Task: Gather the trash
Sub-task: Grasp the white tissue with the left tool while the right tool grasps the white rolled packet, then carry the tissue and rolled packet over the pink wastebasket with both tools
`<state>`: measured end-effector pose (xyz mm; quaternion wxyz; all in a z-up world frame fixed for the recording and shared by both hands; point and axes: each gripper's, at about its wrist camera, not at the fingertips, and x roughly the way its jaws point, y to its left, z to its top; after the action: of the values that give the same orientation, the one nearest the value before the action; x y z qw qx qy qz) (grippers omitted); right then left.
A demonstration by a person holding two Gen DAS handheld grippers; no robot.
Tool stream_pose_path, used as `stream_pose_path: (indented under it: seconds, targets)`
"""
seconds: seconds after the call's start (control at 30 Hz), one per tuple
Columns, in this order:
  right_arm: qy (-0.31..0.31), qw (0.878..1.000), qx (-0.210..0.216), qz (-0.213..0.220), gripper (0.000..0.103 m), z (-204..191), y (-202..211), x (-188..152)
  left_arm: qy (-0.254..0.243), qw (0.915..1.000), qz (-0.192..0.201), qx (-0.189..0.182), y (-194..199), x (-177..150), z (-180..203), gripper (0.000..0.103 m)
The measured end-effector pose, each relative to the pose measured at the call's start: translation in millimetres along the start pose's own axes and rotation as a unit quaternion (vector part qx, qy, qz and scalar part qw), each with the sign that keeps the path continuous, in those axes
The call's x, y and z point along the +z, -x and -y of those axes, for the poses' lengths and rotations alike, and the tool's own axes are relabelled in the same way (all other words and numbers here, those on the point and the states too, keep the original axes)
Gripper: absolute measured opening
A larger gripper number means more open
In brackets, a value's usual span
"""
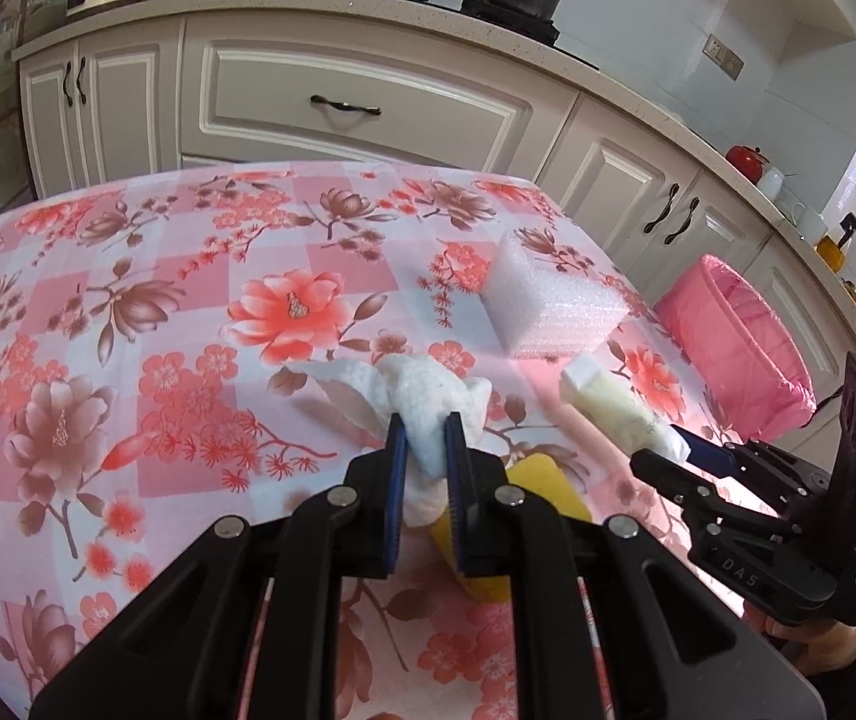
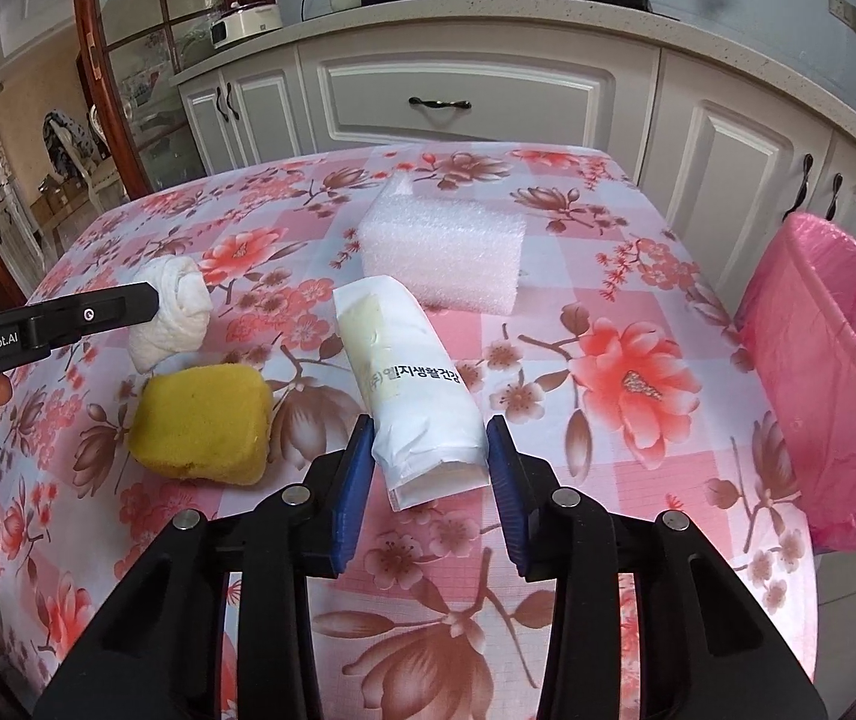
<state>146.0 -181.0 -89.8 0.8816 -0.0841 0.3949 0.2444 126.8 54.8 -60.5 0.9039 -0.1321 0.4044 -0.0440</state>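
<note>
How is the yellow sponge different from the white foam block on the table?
The sponge is yellow with rounded, lumpy edges; the foam block is white with straight, squared sides. The sponge looks smaller than the foam block. The sponge lies toward the near side of the table, beside a crumpled paper towel; the foam block lies farther back. Neither is in a gripper.
</note>
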Motion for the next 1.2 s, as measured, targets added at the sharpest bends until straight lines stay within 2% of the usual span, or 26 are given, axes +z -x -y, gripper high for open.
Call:
stream_pose_path:
  seconds: [0.3, 0.63, 1.2]
  targets:
    - [-0.02, 0.999, -0.022, 0.037, 0.037, 28, 28, 12, -0.027, 0.9995, 0.013, -0.005, 7, 16, 26, 0.012]
    - [-0.052, 0.994, -0.07, 0.073, 0.037, 89, 61, 25, -0.07, 0.9969, 0.023, -0.027, -1, 46, 82, 0.012]
    - [-0.107, 0.979, -0.14, 0.1, 0.037, 196, 100, 30, -0.162, 0.9826, 0.031, -0.085, -32, 91, 221, 0.012]
